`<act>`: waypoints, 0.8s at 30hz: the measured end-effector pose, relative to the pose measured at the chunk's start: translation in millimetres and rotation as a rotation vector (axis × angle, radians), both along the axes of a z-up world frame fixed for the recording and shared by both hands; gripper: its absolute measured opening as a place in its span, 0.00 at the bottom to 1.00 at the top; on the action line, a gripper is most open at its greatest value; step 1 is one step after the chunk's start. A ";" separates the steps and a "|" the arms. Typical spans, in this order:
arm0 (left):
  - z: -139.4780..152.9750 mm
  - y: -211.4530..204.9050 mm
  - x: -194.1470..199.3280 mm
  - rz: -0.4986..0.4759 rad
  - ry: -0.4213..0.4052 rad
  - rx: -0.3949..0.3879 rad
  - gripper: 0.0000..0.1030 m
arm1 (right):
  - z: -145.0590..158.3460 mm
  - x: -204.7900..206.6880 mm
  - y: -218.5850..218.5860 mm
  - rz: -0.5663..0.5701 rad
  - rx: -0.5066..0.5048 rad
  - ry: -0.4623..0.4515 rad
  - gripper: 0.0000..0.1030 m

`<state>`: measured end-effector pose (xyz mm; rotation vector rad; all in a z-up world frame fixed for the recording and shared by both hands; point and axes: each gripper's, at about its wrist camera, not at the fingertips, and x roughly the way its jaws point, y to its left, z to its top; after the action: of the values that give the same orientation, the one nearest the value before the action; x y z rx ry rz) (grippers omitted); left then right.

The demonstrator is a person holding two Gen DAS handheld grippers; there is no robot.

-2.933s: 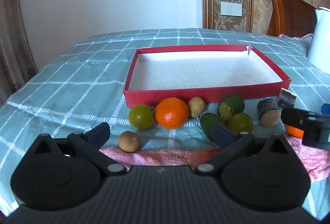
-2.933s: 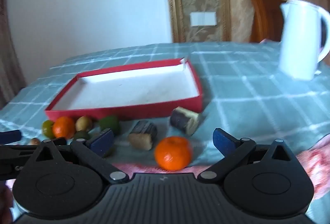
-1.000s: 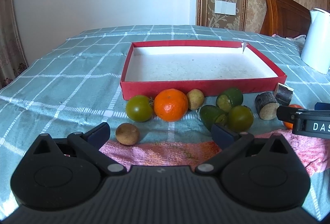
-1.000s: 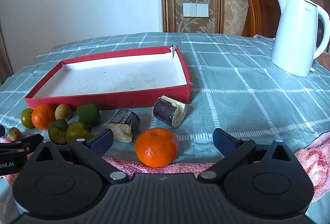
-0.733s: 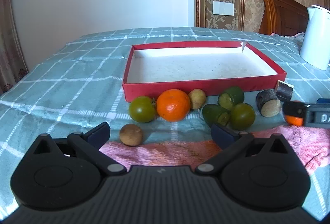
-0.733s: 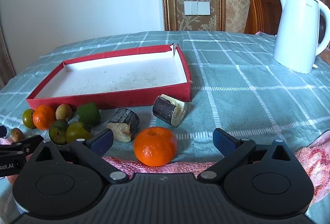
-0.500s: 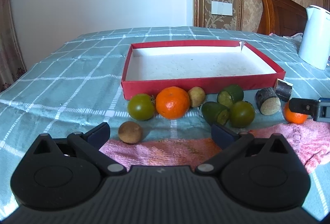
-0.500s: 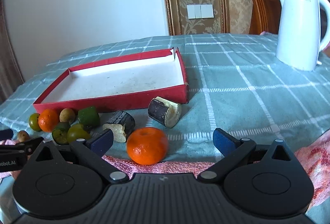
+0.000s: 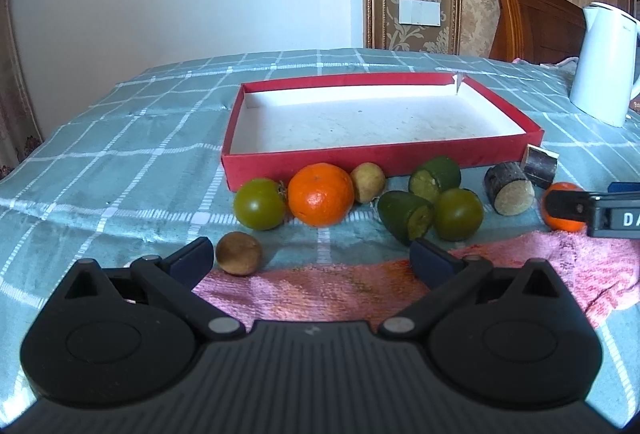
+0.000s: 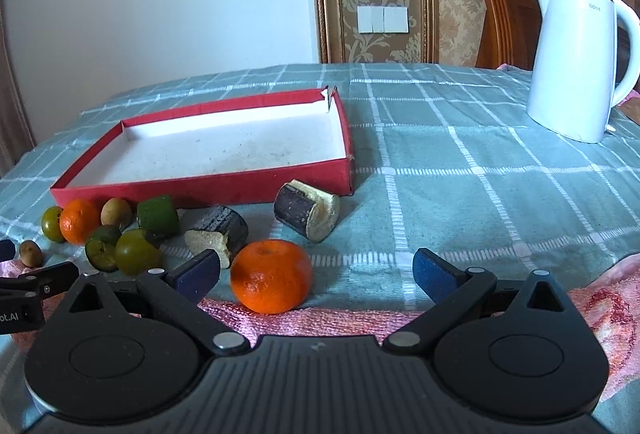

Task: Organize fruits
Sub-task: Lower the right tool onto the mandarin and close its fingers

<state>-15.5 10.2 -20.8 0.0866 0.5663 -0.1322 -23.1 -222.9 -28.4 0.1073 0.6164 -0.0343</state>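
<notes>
on the table (image 9: 120, 154), covered with a teal checked cloth, a shallow red tray (image 9: 376, 158) with a white floor sits with nothing in it, and the fruits lie in a loose row along its near wall. from the left wrist view: a green tomato (image 9: 260, 204) touching an orange mandarin (image 9: 321, 194), a pale longan (image 9: 368, 182) just behind that, two cut green pieces (image 9: 408, 214) and a second green tomato (image 9: 458, 214) bunched together, then two dark sugarcane chunks (image 9: 509, 188). a brown longan (image 9: 239, 253) lies apart, nearer the camera, just beside the left claw's (image 9: 312, 258) left fingertip. that claw is spread wide and holds nothing, low over a pink towel (image 9: 320, 290).

the right claw (image 10: 316, 272) is also spread and holds nothing; a second mandarin (image 10: 271, 276) sits between its fingertips, closer to the left one, at the towel's far edge. a white kettle (image 10: 576, 58) stands well apart on the right.
</notes>
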 end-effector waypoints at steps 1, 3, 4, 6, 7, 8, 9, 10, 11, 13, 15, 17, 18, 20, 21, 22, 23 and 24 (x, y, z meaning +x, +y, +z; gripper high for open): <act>-0.3 -0.2 0.0 0.000 -0.001 0.002 1.00 | -0.5 0.9 1.0 0.000 0.000 0.002 1.00; -0.8 -0.5 0.0 0.001 0.000 0.003 1.00 | -1.2 3.7 2.6 0.002 -0.001 0.005 1.00; -1.0 -0.4 0.1 0.001 0.001 0.001 1.00 | -1.9 4.8 3.6 0.003 -0.004 0.006 1.00; -1.4 0.1 0.1 0.003 0.003 -0.003 1.00 | -3.4 7.0 6.1 0.007 -0.014 0.010 1.00; -1.4 0.8 0.5 0.004 0.004 -0.005 1.00 | -3.9 7.4 6.5 0.007 -0.017 0.007 1.00; -1.4 0.9 0.6 0.004 0.005 -0.007 1.00 | -4.5 7.9 7.6 0.009 -0.023 0.007 1.00; -1.5 1.0 0.6 0.004 0.005 -0.007 1.00 | -4.9 8.6 8.9 0.012 -0.026 0.009 1.00; -1.5 0.7 0.5 0.004 0.005 -0.006 1.00 | -5.5 9.1 9.4 0.013 -0.027 0.010 1.00; -1.6 0.9 0.8 0.004 0.005 -0.004 1.00 | -6.1 9.1 9.5 0.012 -0.029 0.010 1.00; -2.1 0.3 0.9 0.004 0.004 -0.002 1.00 | -6.8 9.0 10.3 0.016 -0.033 0.008 0.99; -2.3 0.4 1.1 0.005 0.005 -0.003 1.00 | -7.8 9.5 11.0 0.020 -0.035 0.011 0.93; -1.9 0.9 0.7 0.006 0.005 -0.007 1.00 | -9.5 11.3 10.1 0.028 -0.018 0.022 0.76; -1.8 1.6 0.7 0.007 0.004 -0.010 1.00 | -10.2 12.3 10.1 0.033 -0.015 0.027 0.75; -1.8 2.9 0.5 0.011 0.004 -0.013 1.00 | -9.8 12.2 11.5 0.036 -0.030 0.022 0.71; -1.7 3.7 0.0 0.012 0.003 -0.013 1.00 | -9.9 12.1 12.5 0.039 -0.036 0.021 0.68; -1.5 4.9 -0.8 0.015 0.001 -0.012 1.00 | -10.0 12.2 13.1 0.041 -0.041 0.020 0.65; -1.5 6.3 -1.8 0.017 -0.001 -0.012 1.00 | -10.5 11.7 14.1 0.042 -0.047 0.016 0.65; -1.5 8.3 -3.2 0.019 -0.004 -0.013 1.00 | -11.2 11.4 15.0 0.044 -0.053 0.013 0.65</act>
<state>-18.7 18.5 -22.4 0.0689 0.5626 -0.1176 -11.7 -207.8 -39.6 0.0422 0.6303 -0.0086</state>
